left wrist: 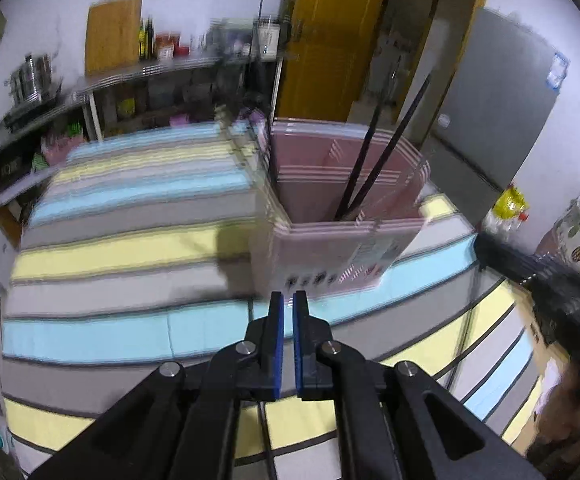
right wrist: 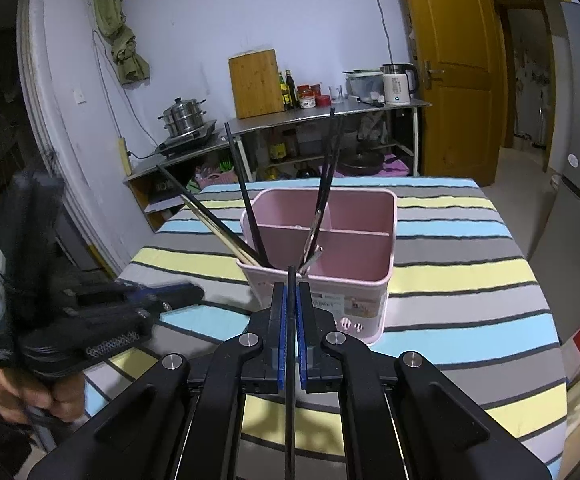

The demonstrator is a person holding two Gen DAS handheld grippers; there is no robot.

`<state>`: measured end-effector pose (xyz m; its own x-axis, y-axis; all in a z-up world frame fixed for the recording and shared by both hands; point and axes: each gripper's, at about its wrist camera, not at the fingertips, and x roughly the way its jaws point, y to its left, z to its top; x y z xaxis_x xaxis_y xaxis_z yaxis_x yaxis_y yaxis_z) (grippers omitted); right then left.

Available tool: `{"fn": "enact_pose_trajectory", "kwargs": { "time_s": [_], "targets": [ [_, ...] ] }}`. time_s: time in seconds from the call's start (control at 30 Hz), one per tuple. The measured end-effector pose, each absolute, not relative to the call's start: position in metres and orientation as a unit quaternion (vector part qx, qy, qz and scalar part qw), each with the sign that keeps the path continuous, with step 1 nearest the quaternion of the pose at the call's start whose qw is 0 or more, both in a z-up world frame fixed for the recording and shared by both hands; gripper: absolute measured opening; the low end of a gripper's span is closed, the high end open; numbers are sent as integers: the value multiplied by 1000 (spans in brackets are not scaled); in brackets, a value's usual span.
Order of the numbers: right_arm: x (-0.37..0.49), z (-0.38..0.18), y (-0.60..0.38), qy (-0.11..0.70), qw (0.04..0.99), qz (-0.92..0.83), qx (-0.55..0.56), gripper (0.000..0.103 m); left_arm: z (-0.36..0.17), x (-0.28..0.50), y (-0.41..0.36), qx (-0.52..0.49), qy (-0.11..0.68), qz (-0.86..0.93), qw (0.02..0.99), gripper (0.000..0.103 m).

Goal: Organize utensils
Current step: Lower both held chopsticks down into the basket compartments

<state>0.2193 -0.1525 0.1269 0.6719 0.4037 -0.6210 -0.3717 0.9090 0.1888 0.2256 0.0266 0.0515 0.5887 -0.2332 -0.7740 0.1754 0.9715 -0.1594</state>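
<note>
1. One pink plastic utensil caddy (right wrist: 350,240), boxy with rounded corners and inner dividers, stands on the striped tablecloth (right wrist: 450,272)
2. In it lean five dark chopsticks (right wrist: 250,216), two pale wooden ones (right wrist: 218,228) and one metal utensil (right wrist: 313,240) (its type is unclear)
3. The right gripper (right wrist: 291,300) is clamped on one thin black chopstick (right wrist: 290,360), just before the caddy
4. The left gripper (left wrist: 289,304) has its blue pads together, holding nothing; its view is blurred

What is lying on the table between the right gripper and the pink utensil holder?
Nothing: in the right wrist view only bare striped tablecloth separates the right gripper from the pink utensil holder.
</note>
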Motion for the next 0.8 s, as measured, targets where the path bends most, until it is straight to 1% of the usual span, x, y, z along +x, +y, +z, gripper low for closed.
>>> {"fn": "enact_pose_trajectory", "kwargs": {
  "time_s": [0.17, 0.33, 0.53, 0.6, 0.8],
  "targets": [
    [222, 121, -152, 352, 911, 214, 24, 4, -3, 243, 22, -18, 488, -87, 868, 6],
    [225, 118, -155, 356, 909, 214, 24, 4, -34, 261, 21, -18, 512, -66, 856, 7],
    [226, 115, -153, 360, 908, 214, 25, 4, -34, 264, 17, 2, 499, -74, 864, 6],
    [226, 116, -153, 360, 908, 214, 25, 4, -30, 262, 18, -8, 501, -83, 861, 6],
    [224, 118, -153, 354, 910, 215, 25, 4, 13, 237, 25, -31, 459, -110, 881, 5]
  ]
}}
